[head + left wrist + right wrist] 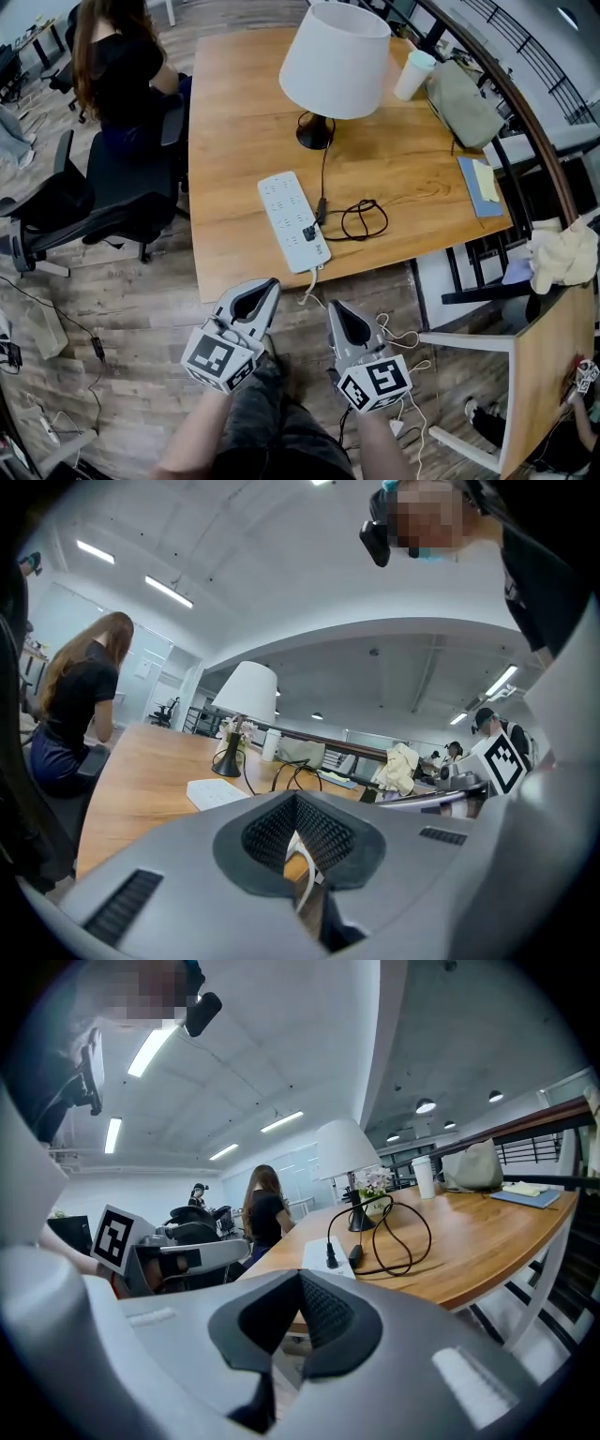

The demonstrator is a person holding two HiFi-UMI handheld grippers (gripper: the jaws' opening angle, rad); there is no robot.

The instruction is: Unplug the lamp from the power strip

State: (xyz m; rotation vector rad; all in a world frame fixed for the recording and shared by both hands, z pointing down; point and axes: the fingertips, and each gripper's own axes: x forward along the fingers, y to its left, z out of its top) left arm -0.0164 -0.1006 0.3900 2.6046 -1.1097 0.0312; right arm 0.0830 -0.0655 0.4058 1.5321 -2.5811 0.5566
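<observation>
A lamp with a white shade (335, 58) and black base (315, 131) stands on the wooden table (234, 112). Its black cord (362, 220) loops on the tabletop and ends in a black plug (309, 233) seated in the white power strip (289, 217), near the strip's front end. The right gripper view shows the plug (331, 1258) upright on the strip (319, 1258). My left gripper (267, 287) and right gripper (336, 308) hang side by side just off the table's near edge, both shut and empty, short of the strip.
A person (117, 56) sits at the table's left side on a black chair (103, 187). A paper cup (413, 73), a grey bag (462, 101) and a blue notebook (480, 183) lie at the far right. White cables (398, 337) trail on the floor.
</observation>
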